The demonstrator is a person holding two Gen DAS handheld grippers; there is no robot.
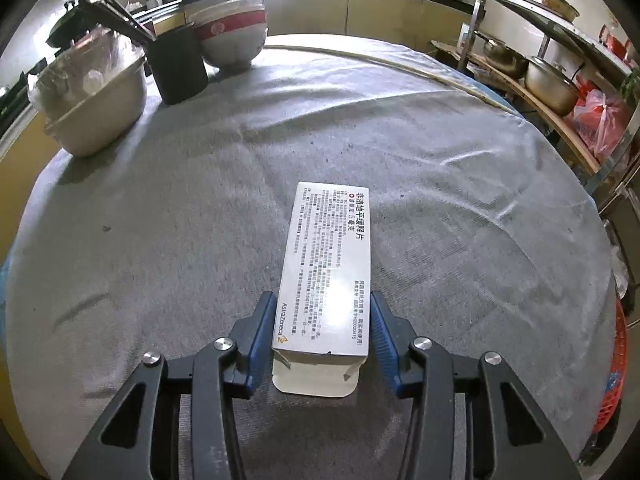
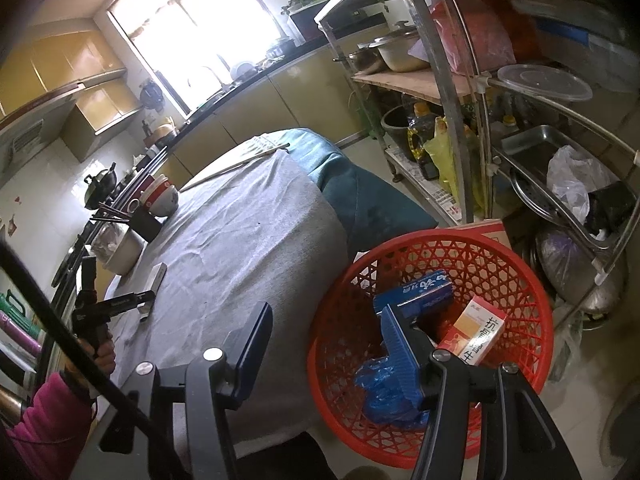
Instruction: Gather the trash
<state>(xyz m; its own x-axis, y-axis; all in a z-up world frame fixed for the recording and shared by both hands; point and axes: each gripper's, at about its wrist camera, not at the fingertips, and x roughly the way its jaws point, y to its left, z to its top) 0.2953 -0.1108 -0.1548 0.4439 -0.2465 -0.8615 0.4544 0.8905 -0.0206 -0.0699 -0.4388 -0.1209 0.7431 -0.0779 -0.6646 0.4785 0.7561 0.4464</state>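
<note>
Now | left gripper (image 1: 323,336) straddling near end of white medicine box (image 1: 329,272) on grey tablecloth (image 1: 160,220), jaws apart, pads just beside its sides | right gripper (image 2: 324,344) parted, empty, over red basket (image 2: 520,264) | squeeze squarely on long sides, gently to avoid crushing, lift level, carry to basket

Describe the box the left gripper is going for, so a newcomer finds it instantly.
On the round table under the grey cloth, look at the near edge, away from the bowls at the back. The long white cardboard medicine box lies flat between the open blue pads of the left gripper; it is the only loose box on the cloth.
</note>
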